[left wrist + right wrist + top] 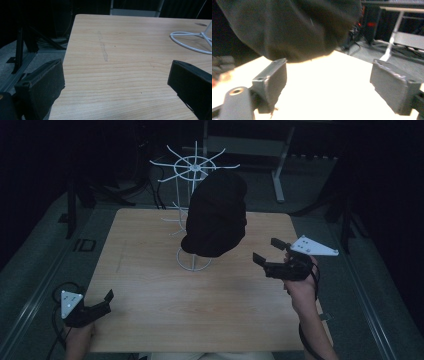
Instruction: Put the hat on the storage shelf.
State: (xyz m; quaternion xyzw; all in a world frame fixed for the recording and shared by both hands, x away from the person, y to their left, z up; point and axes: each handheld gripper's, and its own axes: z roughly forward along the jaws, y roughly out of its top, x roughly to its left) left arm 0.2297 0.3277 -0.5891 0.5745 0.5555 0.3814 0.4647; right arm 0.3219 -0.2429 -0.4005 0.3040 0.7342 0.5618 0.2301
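A black cap [216, 212] hangs on a white wire rack [192, 167] that stands at the back middle of the wooden table [150, 285]. My right gripper [266, 251] hovers to the right of the cap, open, jaws pointing at it with a gap between. In the right gripper view the cap [287, 27] looms above and beyond my open gripper [328, 85], apart from it. My left gripper [107, 299] rests at the table's front left corner, open and empty. The left gripper view shows bare wood between the wide-spread jaws of that gripper [116, 87] and the rack's base ring [187, 42] at right.
The rack's round wire base [194, 260] stands on the table under the cap. Its spokes spread out at the top. Dark floor, cables and a metal frame [280, 170] lie beyond the table's far edge. A faint scuff [103, 47] marks the wood.
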